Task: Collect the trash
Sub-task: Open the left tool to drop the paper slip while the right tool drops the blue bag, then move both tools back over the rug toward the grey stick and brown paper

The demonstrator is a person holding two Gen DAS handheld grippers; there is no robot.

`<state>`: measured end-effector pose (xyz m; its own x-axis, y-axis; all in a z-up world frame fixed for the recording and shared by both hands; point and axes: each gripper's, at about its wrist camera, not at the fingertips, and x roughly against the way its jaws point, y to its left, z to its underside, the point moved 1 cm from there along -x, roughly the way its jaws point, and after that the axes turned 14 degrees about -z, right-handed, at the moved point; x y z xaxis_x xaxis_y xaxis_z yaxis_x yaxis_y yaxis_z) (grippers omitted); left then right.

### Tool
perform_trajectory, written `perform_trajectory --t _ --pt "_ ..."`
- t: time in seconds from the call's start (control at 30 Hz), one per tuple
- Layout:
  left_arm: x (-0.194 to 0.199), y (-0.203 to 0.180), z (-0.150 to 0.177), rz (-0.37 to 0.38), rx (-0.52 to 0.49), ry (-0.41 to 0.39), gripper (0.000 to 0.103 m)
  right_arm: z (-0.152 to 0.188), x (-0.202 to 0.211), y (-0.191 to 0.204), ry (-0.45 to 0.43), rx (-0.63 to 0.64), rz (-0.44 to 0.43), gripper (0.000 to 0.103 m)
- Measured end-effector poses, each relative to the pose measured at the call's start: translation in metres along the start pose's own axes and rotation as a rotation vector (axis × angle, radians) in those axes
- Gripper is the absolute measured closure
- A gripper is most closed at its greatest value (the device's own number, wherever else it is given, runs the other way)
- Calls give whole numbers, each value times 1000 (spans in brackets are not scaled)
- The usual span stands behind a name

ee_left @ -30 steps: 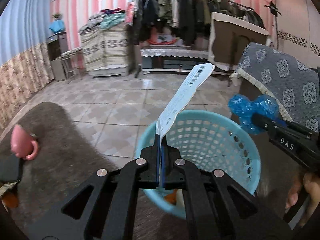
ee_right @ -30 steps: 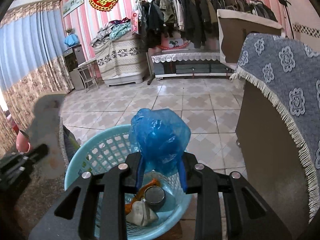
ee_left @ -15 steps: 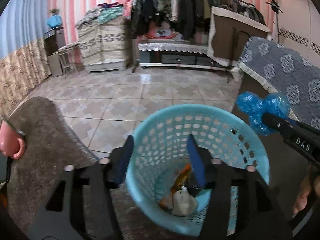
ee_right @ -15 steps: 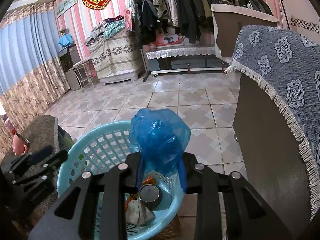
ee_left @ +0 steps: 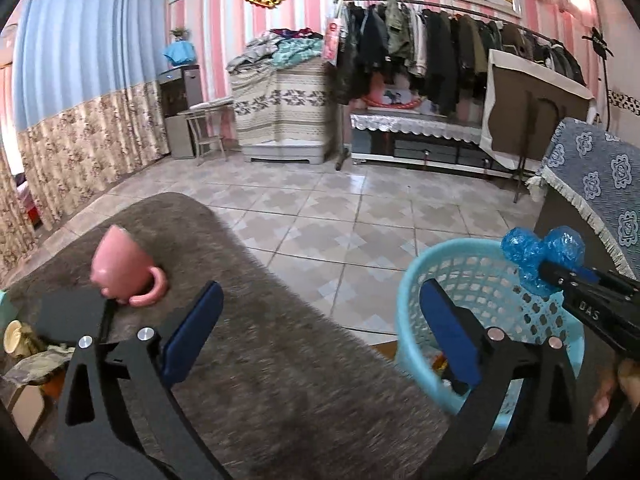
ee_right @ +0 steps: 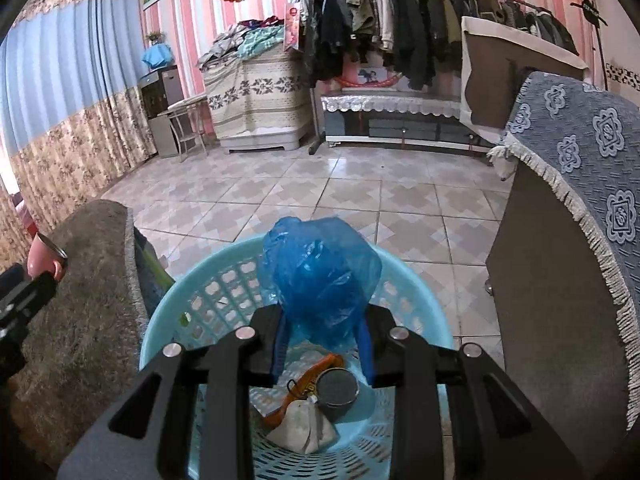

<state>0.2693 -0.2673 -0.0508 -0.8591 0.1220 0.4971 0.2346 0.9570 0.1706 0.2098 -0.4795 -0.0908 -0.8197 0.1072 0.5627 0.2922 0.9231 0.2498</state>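
Right gripper point(ee_right: 320, 344): its jaws are squeezing a blue plastic bag point(ee_right: 318, 272) between the two blue pads. It is hanging right over the basket.

Blue plastic bag: it is all scrunched up into a ball. In the left wrist view it point(ee_left: 540, 254) is sticking out from the tip of the right gripper point(ee_left: 548, 270), just above the far rim of the basket.

Basket point(ee_right: 160, 332): it is light blue with lots of little holes in its wall. It is standing on the floor just beside the worktop. In the left wrist view it point(ee_left: 416, 280) is sitting at the right.

In the basket: a white crumpled thing point(ee_right: 304, 428), a round grey lid point(ee_right: 338, 390) and an orange bit point(ee_right: 316, 366) are lying at the bottom, touching each other.

Left gripper point(ee_left: 316, 332): its jaws are standing wide apart and holding nothing. It is hanging over the worktop, with the right pad in front of the basket.

Worktop point(ee_left: 256, 352): a fuzzy grey-brown cover is lying on it.

Pink cup point(ee_left: 120, 268): it is lying tipped over on the worktop, at the left, with its handle pointing toward the camera.

Floor point(ee_left: 332, 216): it is showing pale tiles with a diamond pattern.

Back wall: dark coats point(ee_left: 408, 48) are hanging in a row on a rail.
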Motion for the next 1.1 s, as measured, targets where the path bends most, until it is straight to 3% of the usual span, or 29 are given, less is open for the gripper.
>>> perform_trajectory --t 0.1,0.23,0.37,0.43,0.73,1.1 --pt "5 13 2 -26 4 -10 7 3 -7 5 23 -2 -10 70" --pt "11 30 4 -43 34 -9 6 4 -8 13 26 32 1 34" --pt "19 42 4 -62 49 -20 6 1 0 15 9 30 -4 23" --pt "22 48 6 -76 48 -25 6 0 6 16 -13 27 -3 12" --pt "38 77 16 -120 85 -27 6 -4 14 26 -35 47 -1 5" --pt "62 134 24 -198 138 -48 6 1 27 90 -73 140 -87 5"
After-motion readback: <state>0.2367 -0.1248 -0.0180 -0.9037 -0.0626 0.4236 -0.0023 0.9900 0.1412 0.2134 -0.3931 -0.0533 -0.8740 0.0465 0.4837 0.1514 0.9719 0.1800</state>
